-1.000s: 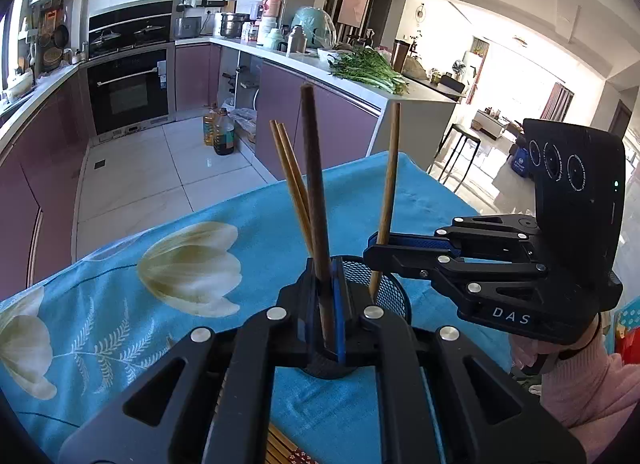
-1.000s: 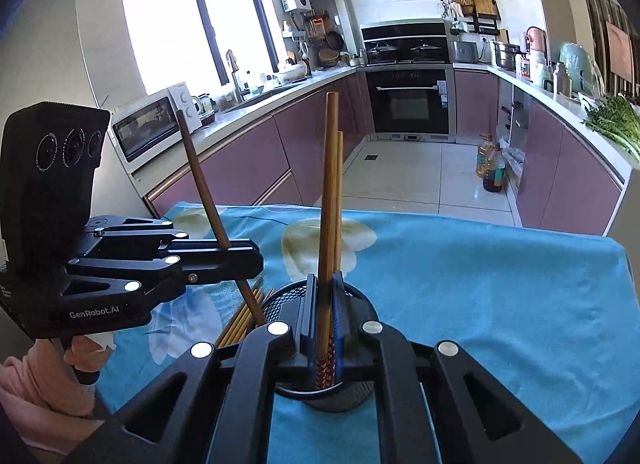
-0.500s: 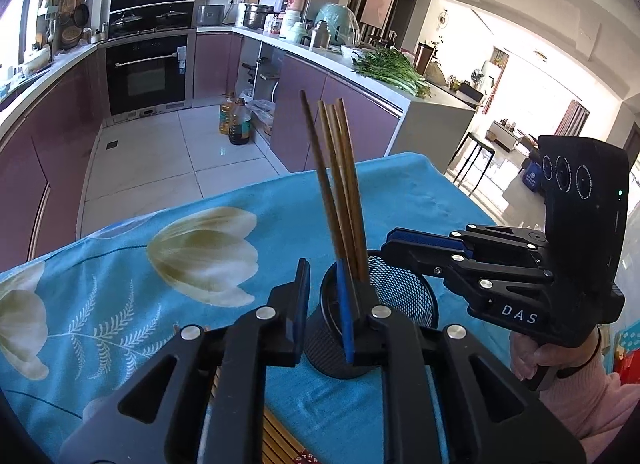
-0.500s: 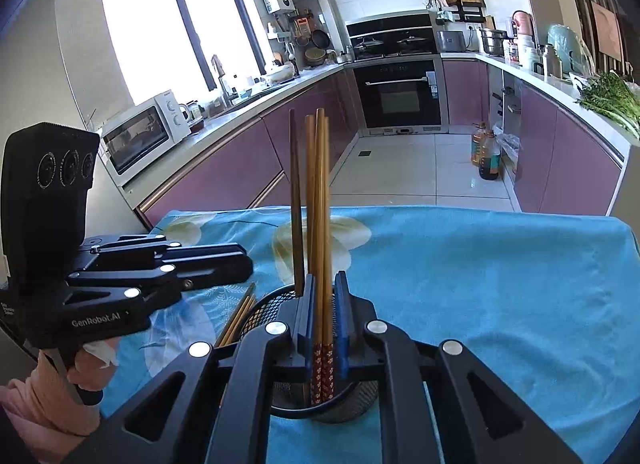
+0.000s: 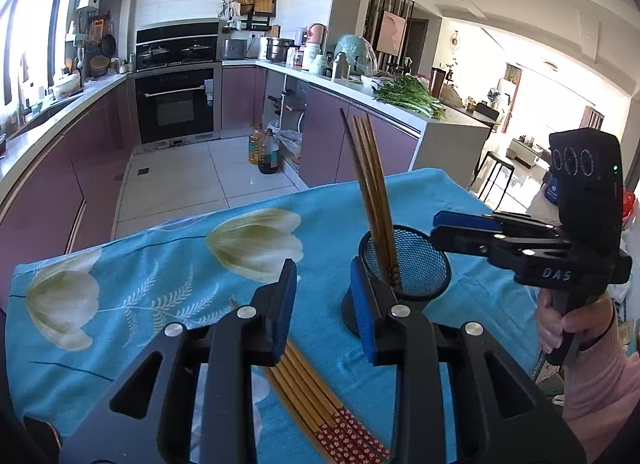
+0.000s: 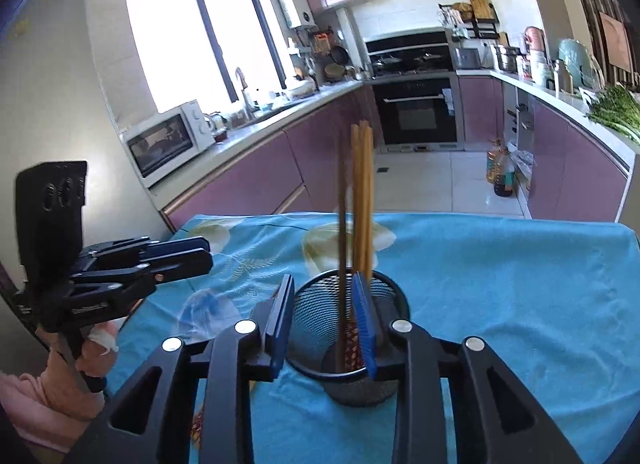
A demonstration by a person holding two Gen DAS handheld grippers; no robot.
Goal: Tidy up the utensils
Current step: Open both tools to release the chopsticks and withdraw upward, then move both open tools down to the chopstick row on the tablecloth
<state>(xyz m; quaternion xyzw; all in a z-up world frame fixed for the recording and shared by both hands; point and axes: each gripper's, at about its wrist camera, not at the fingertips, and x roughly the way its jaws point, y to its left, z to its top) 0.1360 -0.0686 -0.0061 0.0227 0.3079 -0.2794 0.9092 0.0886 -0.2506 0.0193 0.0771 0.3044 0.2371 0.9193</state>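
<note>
Chopsticks stand in the cup, both hand-held grippers letting go.

Kitchen; desk [image 5: 420, 200] under blue floral cloth. Mesh cup [image 5: 404, 264] holds chopsticks [image 5: 372, 192]; left hand-held gripper [image 5: 324, 304] and right hand-held gripper [image 6: 324, 316] opening, pinching nothing. Only the left view shows spare chopsticks [image 5: 320, 396] lying flat.

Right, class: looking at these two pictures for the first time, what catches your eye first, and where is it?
First, the chopsticks standing upright in the black mesh cup on the blue flowered tablecloth. More chopsticks lie flat on the cloth near the left gripper. Both it and the right gripper are opening, gripping nothing.
</note>
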